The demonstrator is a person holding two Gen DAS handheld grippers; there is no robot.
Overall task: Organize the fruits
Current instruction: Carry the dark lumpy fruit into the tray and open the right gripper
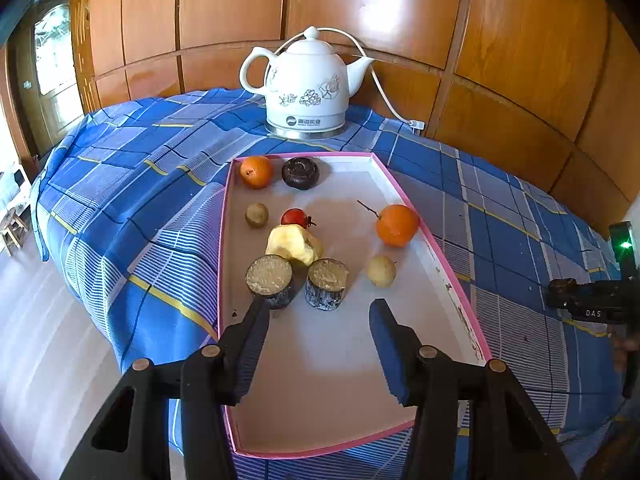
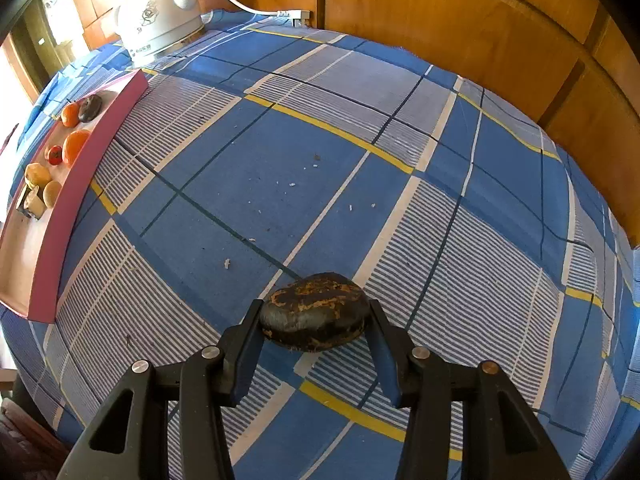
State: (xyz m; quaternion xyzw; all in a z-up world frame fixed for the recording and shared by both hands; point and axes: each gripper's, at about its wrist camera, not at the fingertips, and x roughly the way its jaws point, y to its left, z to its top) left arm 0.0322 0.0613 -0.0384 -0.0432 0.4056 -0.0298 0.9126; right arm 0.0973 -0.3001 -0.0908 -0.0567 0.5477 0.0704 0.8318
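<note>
Left wrist view: the left gripper [image 1: 320,312] hangs over the near half of the pink-rimmed tray [image 1: 400,196], its jaws apart and empty, with two cut, dark-skinned cylinders [image 1: 296,282] just beyond its fingertips. The tray serves as the collecting place, which is judged to be why the fruit is gathered there: two oranges [image 1: 397,225], a dark round fruit [image 1: 300,173], a small red fruit [image 1: 295,217], a peeled, bitten pale piece [image 1: 295,243] and two small brownish fruits [image 1: 380,271].

Right wrist view: the right gripper [image 2: 314,320] is clamped on a flattened dark fruit [image 2: 314,312] with orange mottling, held at its two sides over the checked blue cloth [image 2: 280,184], well to the right of the tray; this piece appears to be the one still to be brought in.

A white kettle [image 1: 306,84] stands at the far edge. Whether the held fruit rests on the cloth or is lifted cannot be told. Both views cut off the handles and hands. The species of the darker pieces is hard to make out.
</note>
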